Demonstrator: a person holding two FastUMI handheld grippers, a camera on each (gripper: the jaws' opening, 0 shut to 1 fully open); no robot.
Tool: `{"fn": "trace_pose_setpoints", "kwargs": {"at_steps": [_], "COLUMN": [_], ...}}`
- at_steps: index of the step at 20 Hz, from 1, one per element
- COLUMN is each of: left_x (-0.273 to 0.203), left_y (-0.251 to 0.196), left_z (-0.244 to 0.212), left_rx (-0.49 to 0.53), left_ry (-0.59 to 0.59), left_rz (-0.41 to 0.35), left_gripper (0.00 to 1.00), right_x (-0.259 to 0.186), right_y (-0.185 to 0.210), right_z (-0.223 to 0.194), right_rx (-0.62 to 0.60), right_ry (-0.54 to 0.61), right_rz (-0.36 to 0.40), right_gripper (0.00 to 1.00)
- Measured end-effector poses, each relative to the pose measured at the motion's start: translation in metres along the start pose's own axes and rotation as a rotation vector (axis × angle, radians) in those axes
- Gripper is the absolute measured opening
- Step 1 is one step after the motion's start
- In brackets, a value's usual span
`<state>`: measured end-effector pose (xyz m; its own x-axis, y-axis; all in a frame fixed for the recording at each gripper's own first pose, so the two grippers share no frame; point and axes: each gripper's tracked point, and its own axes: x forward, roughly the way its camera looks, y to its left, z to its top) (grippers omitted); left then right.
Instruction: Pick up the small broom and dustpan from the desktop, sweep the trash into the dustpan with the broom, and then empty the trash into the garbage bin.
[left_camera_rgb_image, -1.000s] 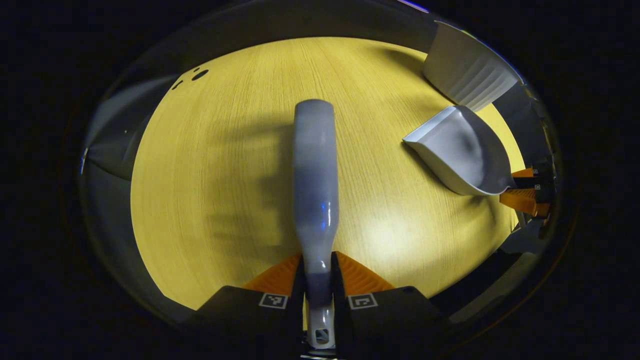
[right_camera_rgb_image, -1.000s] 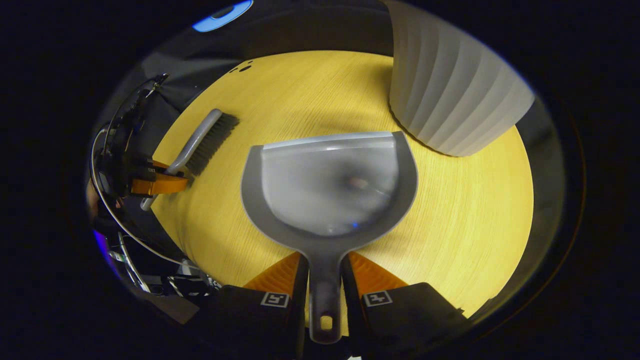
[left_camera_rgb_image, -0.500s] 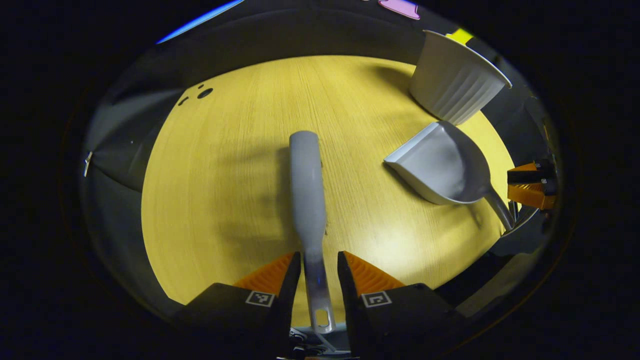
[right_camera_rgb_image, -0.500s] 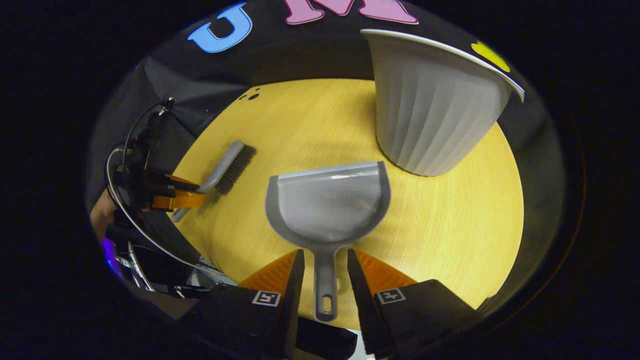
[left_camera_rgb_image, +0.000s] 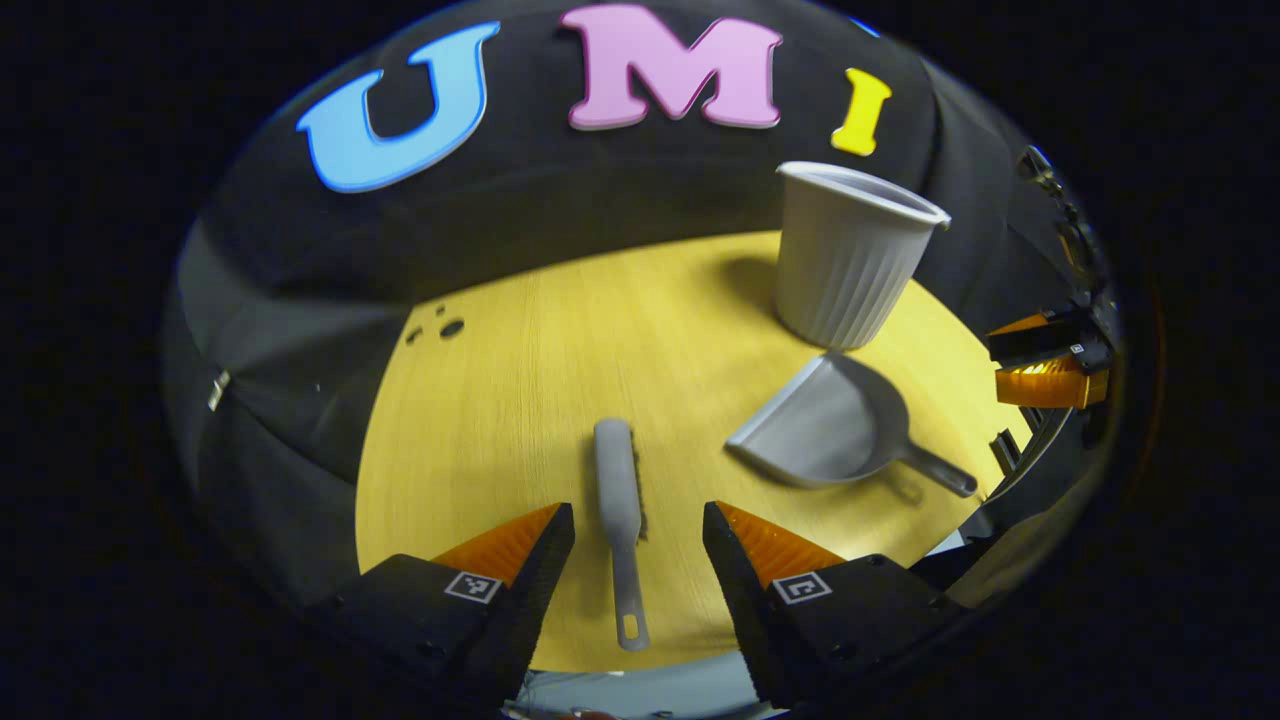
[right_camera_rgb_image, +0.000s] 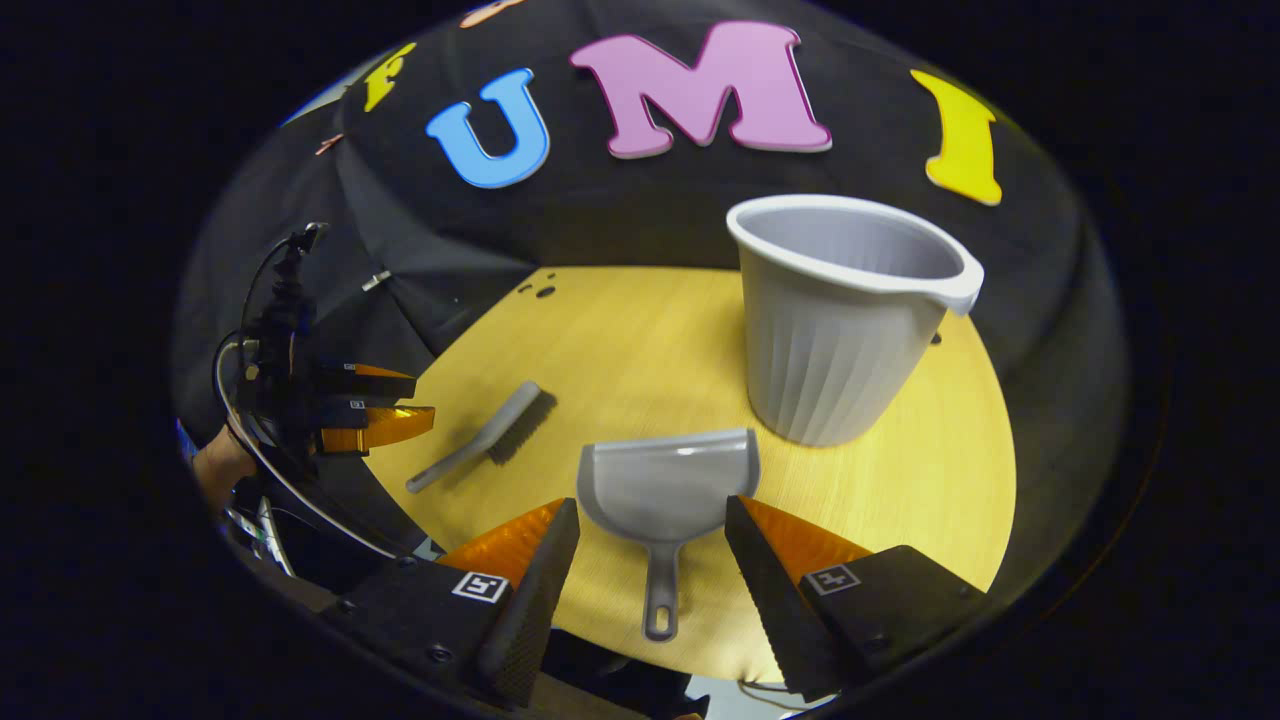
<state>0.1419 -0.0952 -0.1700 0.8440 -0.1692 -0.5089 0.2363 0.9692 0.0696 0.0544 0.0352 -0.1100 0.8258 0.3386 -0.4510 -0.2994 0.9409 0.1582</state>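
On the left, the left tool (left_camera_rgb_image: 637, 545) is standing with its jaws spread wide and nothing between them; a second ago they were clamped on the broom (left_camera_rgb_image: 618, 500) handle, and half a second ago they were already parting. The broom is now lying flat on the yellow worktop (left_camera_rgb_image: 500, 420), its handle pointing back toward the tool, which is sitting farther off and higher than before. In the right gripper view the same broom is lying near the worktop's left edge, just beside the other tool's orange fingers.

Moving right, the dustpan (right_camera_rgb_image: 668, 490) is resting on the worktop with its mouth toward the garbage bin (right_camera_rgb_image: 840, 320) and its handle toward the right tool (right_camera_rgb_image: 650, 560). That tool is also standing open and empty, having let go of the dustpan handle it was gripping a second ago, and it too is sitting farther back.

Both implements being set down and both tools pulling away, with no trash visible on the worktop or in the pan, suggests the sweeping and emptying are finished and this is the closing retreat.

Farthest right, the bin is standing upright near the dustpan's front edge. A few small dark spots (left_camera_rgb_image: 440, 330) are showing at the worktop's far left edge; what they are cannot be told. Nothing is lying in the way of either tool.
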Motion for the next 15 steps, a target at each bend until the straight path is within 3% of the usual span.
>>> {"fn": "trace_pose_setpoints", "kwargs": {"at_steps": [5,8,12,15], "left_x": [-0.037,-0.070,-0.095,-0.114], "left_y": [-0.025,-0.054,-0.068,-0.074], "left_z": [0.056,0.086,0.109,0.128], "left_rx": [-0.060,-0.031,-0.047,-0.104], "left_ry": [-0.179,-0.320,-0.434,-0.498], "left_rz": [-0.010,-0.081,-0.065,-0.080], "left_gripper": [0.83,0.85,0.97,0.98], "right_x": [-0.032,-0.054,-0.091,-0.102], "right_y": [0.007,0.013,0.031,0.046], "right_z": [0.041,0.074,0.112,0.128], "right_rx": [-0.023,-0.067,-0.127,-0.128], "right_ry": [-0.154,-0.288,-0.442,-0.488], "right_rz": [0.000,-0.010,-0.002,0.023], "right_gripper": [0.98,0.98,0.98,0.98]}}
